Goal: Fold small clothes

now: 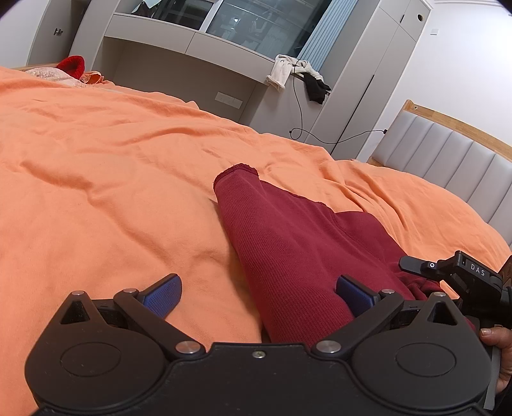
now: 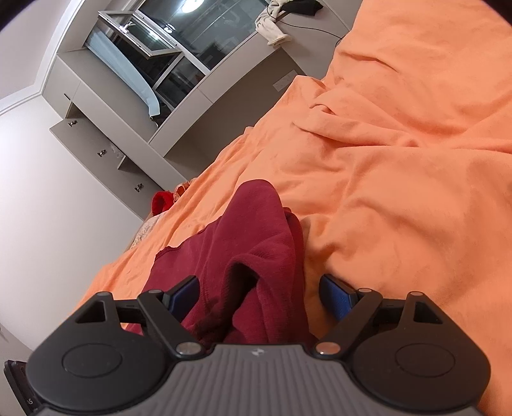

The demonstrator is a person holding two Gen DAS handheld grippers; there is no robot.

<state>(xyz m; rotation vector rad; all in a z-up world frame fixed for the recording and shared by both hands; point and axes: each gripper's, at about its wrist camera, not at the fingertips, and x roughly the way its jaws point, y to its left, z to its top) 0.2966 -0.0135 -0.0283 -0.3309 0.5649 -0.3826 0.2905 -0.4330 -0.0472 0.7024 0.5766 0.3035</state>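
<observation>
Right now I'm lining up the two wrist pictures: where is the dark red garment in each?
Left wrist: dark red garment lies centre to lower right on the orange bedcover.
Right wrist: it lies bunched, bottom centre, between the open jaws.
Shared landmark: the white cloth on the ledge.

The dark red garment runs under the left gripper, its near end hidden; the bed's headboard is cut off beyond it.
</observation>
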